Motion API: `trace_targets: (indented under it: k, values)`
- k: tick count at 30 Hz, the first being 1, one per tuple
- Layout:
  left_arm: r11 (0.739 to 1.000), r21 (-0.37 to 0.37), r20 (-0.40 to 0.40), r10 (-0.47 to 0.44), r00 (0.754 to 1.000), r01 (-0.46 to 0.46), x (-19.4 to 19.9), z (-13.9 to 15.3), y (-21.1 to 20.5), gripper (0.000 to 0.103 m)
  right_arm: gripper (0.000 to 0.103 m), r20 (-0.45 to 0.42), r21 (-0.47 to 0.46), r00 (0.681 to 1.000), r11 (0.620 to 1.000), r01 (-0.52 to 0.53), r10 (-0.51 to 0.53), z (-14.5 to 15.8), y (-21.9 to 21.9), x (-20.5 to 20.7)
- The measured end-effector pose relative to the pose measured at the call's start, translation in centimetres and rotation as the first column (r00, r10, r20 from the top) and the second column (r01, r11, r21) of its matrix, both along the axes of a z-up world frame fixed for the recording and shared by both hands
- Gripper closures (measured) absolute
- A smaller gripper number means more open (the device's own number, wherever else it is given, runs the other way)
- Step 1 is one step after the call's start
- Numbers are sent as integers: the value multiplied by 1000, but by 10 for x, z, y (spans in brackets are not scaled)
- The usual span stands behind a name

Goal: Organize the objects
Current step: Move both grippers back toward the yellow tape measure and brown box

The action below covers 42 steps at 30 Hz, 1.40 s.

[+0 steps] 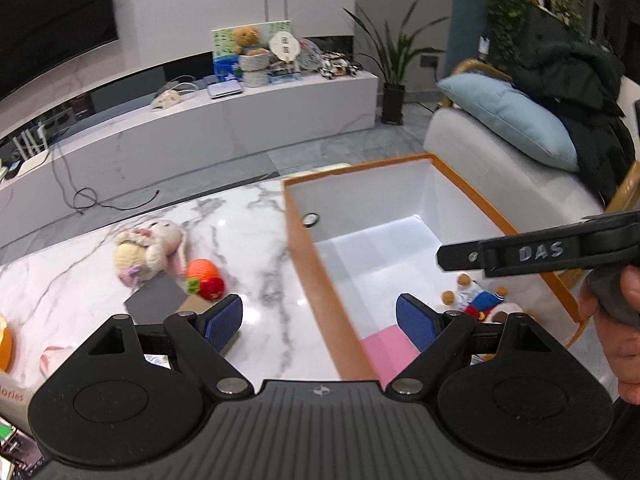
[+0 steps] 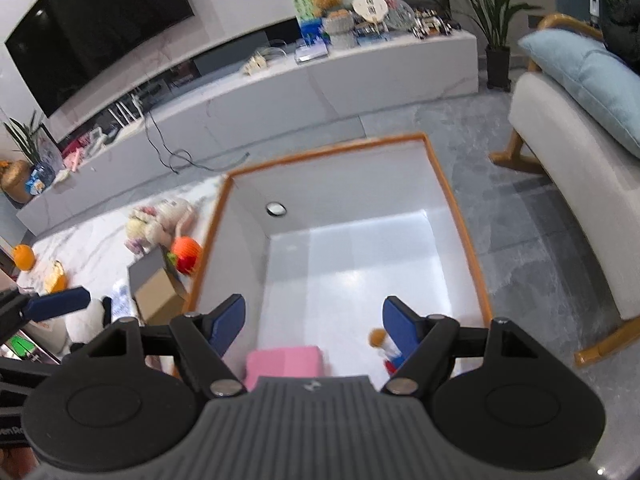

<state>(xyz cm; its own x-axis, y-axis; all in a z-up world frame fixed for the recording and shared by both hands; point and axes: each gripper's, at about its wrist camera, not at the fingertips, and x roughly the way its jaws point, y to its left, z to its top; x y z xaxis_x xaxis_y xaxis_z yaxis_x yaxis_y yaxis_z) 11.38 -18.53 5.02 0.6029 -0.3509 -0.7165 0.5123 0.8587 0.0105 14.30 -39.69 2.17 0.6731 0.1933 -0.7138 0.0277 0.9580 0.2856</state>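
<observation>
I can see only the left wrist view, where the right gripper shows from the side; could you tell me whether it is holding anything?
Observer: No. The right gripper is open and empty, above the bin.
Operator: Thank you. What is the grey sheet beside the orange toy?
Observer: It is the grey top of a brown cardboard box standing on the table.
Operator: The right gripper hides part of the bin floor from me. Is anything lying there?
Observer: No, that part is bare; only the pink block and the doll lie in the bin, both at the near end.
</observation>
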Motion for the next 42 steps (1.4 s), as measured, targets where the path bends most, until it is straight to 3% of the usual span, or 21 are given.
trace_targets:
  k: [10,15,21,29,39,42]
  values:
    - [990,-52,-11,131,991,-132,3,-34,69,4,26,107,-3,992,998,-62,62,16,31,1]
    - [968,-109,-4,225,974,-224,0,-62,103,4,26,151,-2,982,994,-112,111,20,50,1]
    - [947,-115,-15,301,953,-301,-5,-88,124,4,24,200,-45,955,976,-214,219,25,86,-2]
    - [924,-166,-41,344,938,-346,-12,-100,141,4,24,171,-100,930,945,-312,326,15,126,-1]
    - [924,-143,-52,352,935,-355,-12,-119,141,8,24,122,-155,914,917,-367,386,2,160,5]
    - [918,-179,-69,348,935,-355,-9,-122,146,10,24,102,-169,914,912,-373,393,-2,168,11]
